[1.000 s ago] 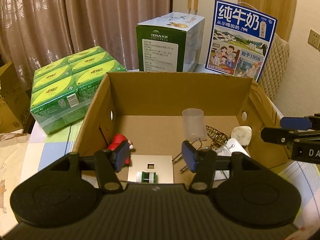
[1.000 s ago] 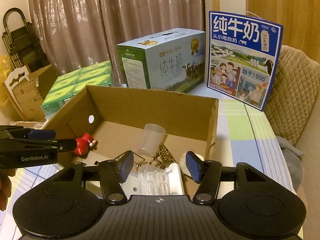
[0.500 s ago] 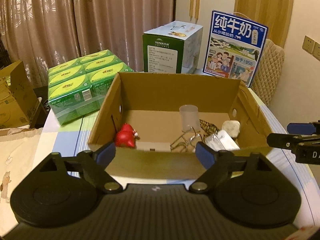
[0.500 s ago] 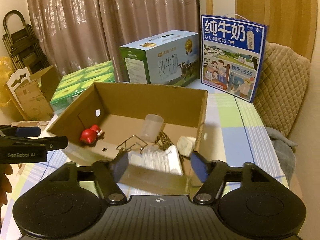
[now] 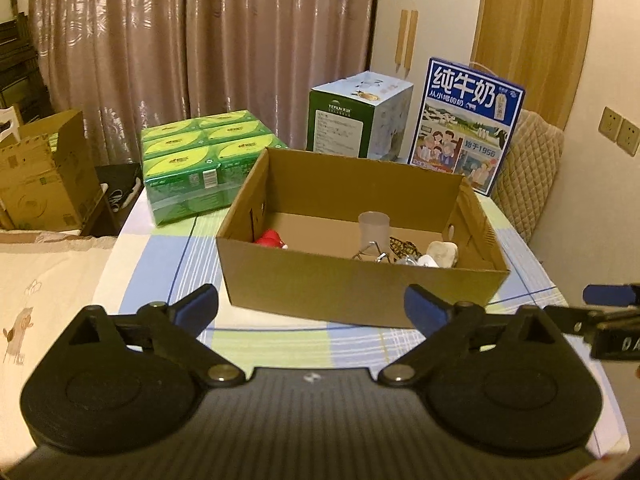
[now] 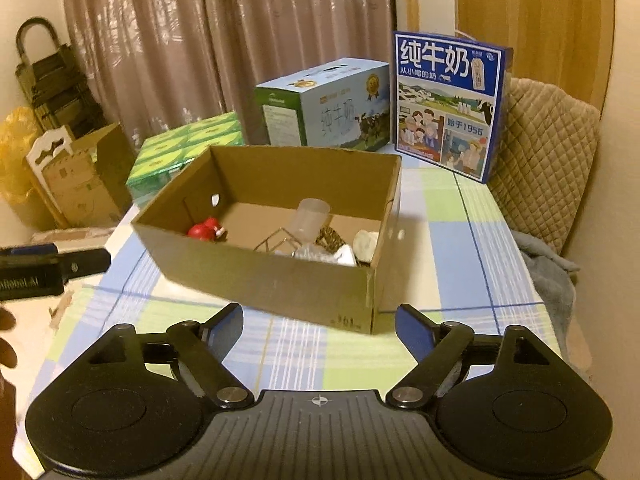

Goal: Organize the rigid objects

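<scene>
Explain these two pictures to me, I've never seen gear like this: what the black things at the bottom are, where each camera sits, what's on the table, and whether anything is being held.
No robot here: a person holds one hand-held gripper in each hand, each with a wide-angle camera looking forward along its two blue-tipped fingers. The black shape filling the bottom of each picture is that gripper's own body.

The left picture comes from the left hand-held gripper, the right one from the right hand-held gripper. Each also glimpses the other at its edge.

On the checked tablecloth stands an open cardboard box. In it are a red toy, a clear plastic cup, a wire piece and some white items. Behind it stand green packs and two milk cartons.

Nothing is held: both grippers' jaws are opening, with nothing between them, short of the box.
</scene>
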A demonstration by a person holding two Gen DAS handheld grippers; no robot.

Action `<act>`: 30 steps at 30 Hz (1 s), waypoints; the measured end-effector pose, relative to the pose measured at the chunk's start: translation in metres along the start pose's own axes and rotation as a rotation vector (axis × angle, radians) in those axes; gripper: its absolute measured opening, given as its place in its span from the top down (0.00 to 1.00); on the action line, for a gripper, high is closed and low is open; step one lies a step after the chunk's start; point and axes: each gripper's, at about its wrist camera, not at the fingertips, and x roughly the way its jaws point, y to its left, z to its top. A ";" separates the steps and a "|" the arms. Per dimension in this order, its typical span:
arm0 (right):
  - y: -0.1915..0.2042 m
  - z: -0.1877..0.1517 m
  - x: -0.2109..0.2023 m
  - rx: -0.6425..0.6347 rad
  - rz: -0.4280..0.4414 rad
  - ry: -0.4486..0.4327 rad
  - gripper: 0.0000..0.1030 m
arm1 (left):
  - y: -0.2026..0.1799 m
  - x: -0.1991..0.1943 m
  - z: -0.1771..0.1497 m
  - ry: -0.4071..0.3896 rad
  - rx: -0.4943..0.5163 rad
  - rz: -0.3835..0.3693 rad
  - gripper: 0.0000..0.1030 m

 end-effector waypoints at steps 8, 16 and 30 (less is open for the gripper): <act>0.017 -0.031 -0.034 -0.012 -0.013 -0.028 0.22 | -0.005 -0.040 -0.034 -0.033 -0.062 0.044 0.03; 0.024 -0.044 -0.061 -0.018 -0.014 -0.065 0.22 | -0.002 -0.067 -0.058 -0.043 -0.144 0.041 0.03; 0.026 -0.052 -0.078 0.014 0.000 -0.080 0.22 | -0.018 -0.102 -0.067 -0.086 -0.125 0.069 0.01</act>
